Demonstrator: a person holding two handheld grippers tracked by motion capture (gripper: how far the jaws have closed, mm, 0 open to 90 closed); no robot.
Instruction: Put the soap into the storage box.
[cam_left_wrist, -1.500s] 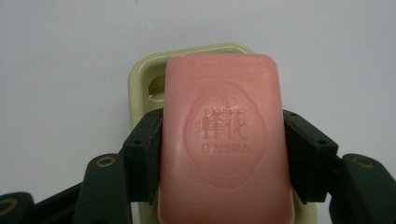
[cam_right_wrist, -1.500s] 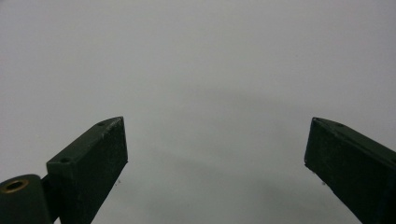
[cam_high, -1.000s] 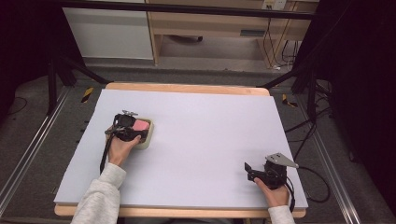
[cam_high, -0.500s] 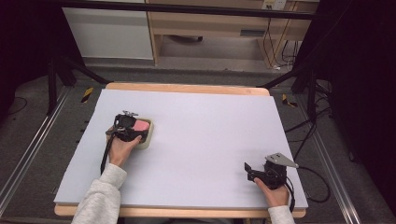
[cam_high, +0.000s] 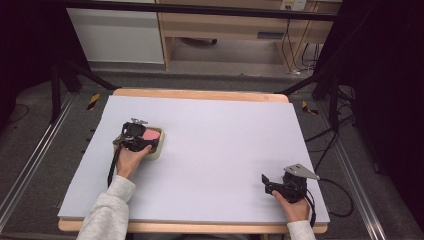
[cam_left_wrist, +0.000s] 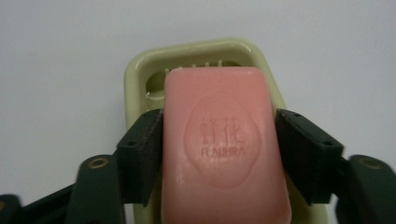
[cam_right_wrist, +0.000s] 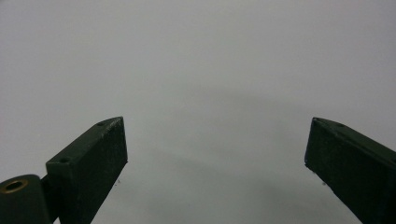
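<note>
Where the pink soap bar (cam_left_wrist: 224, 149) lies in its pale green dish (cam_left_wrist: 140, 79), an oval stamp shows two raised characters over Latin letters, roughly "FLAUHRA", not fully legible. Bar: smooth, waxy, rounded rectangle. Dish: glossy plastic, rounded corners, slots at its far end. Left gripper (cam_left_wrist: 219, 154): jaws have just been opening, now part-open with the bar between them; the matte black pads sit at the bar's long sides, at 9 and 3 o'clock, and no firm press is visible. Dish sits at about 9 o'clock on the matte lavender bench (cam_high: 225, 130). Right gripper (cam_right_wrist: 215, 154): wide open, holding nothing, at 5 o'clock on the bench.
</note>
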